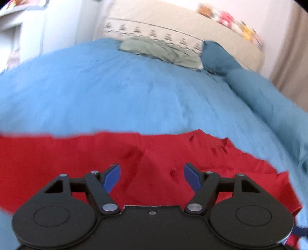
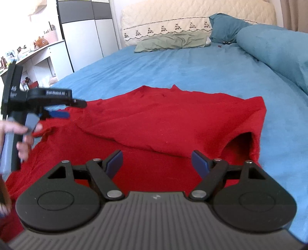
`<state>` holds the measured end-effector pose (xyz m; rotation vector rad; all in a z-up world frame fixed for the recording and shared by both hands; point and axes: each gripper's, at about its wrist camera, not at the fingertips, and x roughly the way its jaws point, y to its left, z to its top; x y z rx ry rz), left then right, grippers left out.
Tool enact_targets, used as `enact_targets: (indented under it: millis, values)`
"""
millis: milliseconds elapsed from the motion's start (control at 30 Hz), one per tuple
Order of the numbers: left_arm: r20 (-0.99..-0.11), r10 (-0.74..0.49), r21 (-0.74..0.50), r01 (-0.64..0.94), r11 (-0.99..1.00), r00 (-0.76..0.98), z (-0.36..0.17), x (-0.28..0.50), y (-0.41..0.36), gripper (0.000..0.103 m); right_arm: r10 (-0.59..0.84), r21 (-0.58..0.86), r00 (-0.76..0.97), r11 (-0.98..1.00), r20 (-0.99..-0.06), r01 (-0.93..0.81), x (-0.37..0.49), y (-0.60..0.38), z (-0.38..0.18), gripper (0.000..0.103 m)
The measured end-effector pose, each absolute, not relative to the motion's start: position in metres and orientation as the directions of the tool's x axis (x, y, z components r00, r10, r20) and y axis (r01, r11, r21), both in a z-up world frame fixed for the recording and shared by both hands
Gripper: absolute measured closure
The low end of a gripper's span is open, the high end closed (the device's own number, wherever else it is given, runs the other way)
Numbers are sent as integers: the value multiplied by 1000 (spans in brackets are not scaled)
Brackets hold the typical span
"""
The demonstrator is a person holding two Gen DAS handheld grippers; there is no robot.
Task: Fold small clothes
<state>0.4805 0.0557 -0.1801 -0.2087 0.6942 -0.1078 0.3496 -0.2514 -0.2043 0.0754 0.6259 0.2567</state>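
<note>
A red garment (image 2: pixel 163 123) lies spread on the blue bedspread (image 2: pixel 173 67), partly folded over itself, with a sleeve opening at the right. It also fills the lower part of the left wrist view (image 1: pixel 96 153). My left gripper (image 1: pixel 152 176) is open and empty, hovering over the red cloth. It shows from the side in the right wrist view (image 2: pixel 63 113), over the garment's left edge. My right gripper (image 2: pixel 157 163) is open and empty above the garment's near part.
A green pillow (image 2: pixel 173 41) and a dark teal pillow (image 2: pixel 225 28) lie at the headboard (image 2: pixel 192 15). A rolled blue duvet (image 2: pixel 273 52) runs along the right side. White shelves (image 2: pixel 38 55) and a wardrobe (image 2: pixel 86 34) stand left of the bed.
</note>
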Motion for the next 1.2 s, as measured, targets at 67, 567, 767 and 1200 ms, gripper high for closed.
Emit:
enact_targets:
  millis: [67, 567, 767, 1200]
  values:
    - [-650, -162, -143, 90, 986, 742, -181, 496, 47, 27, 256, 141, 780, 967, -571, -214, 348, -253, -205, 9]
    - [-715, -209, -67, 233, 970, 667, -204, 517, 18, 94, 175, 136, 764, 984, -621, -115, 362, -292, -222, 9]
    - [-686, -218, -82, 224, 971, 694, -184, 514, 21, 93, 55, 118, 797, 993, -601, 20, 381, -322, -216, 10]
    - [-722, -142, -92, 109, 990, 677, -202, 498, 54, 48, -3, 91, 778, 993, -628, 77, 343, -357, -221, 7]
